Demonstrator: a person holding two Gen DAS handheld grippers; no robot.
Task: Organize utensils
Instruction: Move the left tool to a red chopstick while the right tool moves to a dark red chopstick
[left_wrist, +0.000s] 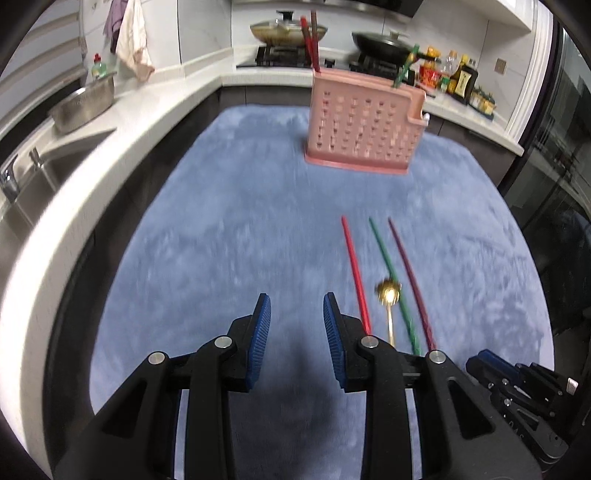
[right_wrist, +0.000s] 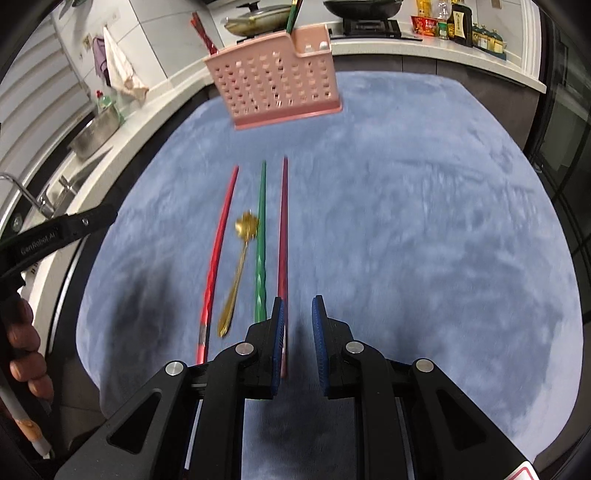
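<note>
A pink perforated utensil holder (left_wrist: 364, 127) (right_wrist: 275, 86) stands at the far side of the blue mat; chopsticks stick out of it. On the mat lie a red chopstick (left_wrist: 355, 275) (right_wrist: 218, 251), a green chopstick (left_wrist: 391, 280) (right_wrist: 261, 236), a maroon chopstick (left_wrist: 410, 280) (right_wrist: 283, 229) and a gold spoon (left_wrist: 388, 299) (right_wrist: 240, 258). My left gripper (left_wrist: 297, 308) is open and empty, just left of the red chopstick. My right gripper (right_wrist: 298, 310) is open, its jaws standing over the near end of the maroon chopstick, which lies against the left pad.
The blue mat (left_wrist: 229, 236) (right_wrist: 424, 221) covers the table. A white counter with a sink (left_wrist: 33, 184) and metal bowl (left_wrist: 83, 105) runs along the left. A stove with pans (left_wrist: 288, 31) and sauce bottles (left_wrist: 458, 77) stand behind.
</note>
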